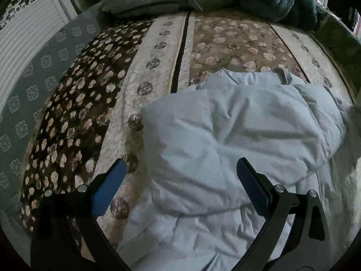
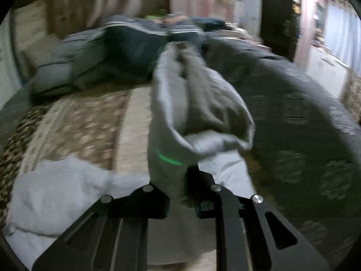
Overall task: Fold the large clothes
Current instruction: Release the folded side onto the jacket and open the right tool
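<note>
The right gripper (image 2: 187,180) has its fingers pinched on a bunched fold of the pale blue garment (image 1: 237,135), lifting it, likely to carry that part over for a fold. The left gripper (image 1: 180,180) hovers with fingers spread wide and empty, blue ribbed pads (image 1: 110,187) over the garment's near edge. The soft, crumpled, puffy garment lies on the floral bedspread (image 1: 135,72), toward the bed's near edge.

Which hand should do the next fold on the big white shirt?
Right, probably. The right gripper is shut on the white shirt, a part lifted off the bed. The left gripper hangs open above it, holding nothing.
</note>
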A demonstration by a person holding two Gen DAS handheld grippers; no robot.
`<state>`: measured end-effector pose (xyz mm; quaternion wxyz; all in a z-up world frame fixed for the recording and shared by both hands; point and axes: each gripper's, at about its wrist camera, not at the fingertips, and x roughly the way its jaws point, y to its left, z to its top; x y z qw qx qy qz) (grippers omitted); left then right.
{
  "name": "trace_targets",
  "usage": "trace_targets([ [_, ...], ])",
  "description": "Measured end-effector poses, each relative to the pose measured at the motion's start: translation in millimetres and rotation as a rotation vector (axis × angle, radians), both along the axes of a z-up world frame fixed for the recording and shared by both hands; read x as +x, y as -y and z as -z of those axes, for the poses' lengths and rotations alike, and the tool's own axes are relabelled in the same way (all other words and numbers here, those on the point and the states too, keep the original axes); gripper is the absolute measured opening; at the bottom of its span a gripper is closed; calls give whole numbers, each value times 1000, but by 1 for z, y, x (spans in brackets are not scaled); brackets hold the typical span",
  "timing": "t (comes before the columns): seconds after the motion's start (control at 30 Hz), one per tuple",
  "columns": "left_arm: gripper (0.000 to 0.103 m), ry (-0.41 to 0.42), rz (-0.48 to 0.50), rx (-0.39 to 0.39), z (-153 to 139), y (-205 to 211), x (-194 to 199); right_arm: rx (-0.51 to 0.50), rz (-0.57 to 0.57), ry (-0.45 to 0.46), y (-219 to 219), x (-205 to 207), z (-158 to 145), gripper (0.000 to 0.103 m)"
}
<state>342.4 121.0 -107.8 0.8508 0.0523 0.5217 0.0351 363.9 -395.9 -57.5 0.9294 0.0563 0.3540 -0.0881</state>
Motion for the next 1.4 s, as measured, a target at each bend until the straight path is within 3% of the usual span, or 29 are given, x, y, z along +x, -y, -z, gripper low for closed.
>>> trace_targets([
  [0.2,97,-9,-16,-96,4,-6,-22,80,-196,-66,-103,13,38,14],
  [0.37,97,10,-11,-81,2,-6,-26,69,-330,-125,-184,16,65,14],
  [0.53,97,23,-24,-78,10,-18,-21,77,-352,-193,-209,20,81,16],
  [0.6,97,5,-35,-81,15,-23,-19,86,-358,-217,-208,16,86,19],
  [0.7,97,-30,-66,-95,24,-31,-20,111,-390,-236,-205,8,87,30],
  [0.8,97,-31,-59,-93,21,-28,-24,102,-417,-249,-204,-3,85,55],
  [0.83,97,-23,-48,-82,17,-24,-26,106,-429,-248,-203,-7,83,69],
  [0.93,97,-2,-13,-55,5,-9,-30,121,-468,-230,-201,-22,70,70],
  [1.07,98,24,45,-72,-12,17,-34,62,-453,-190,-186,-43,58,70],
  [1.2,100,30,114,-94,-16,51,-29,-5,-317,-163,-144,-58,52,73],
  [1.27,100,35,144,-95,-16,70,-26,-9,-230,-154,-115,-63,50,82],
  [1.4,99,24,201,-130,-15,113,-15,4,-116,-175,-65,-61,50,85],
])
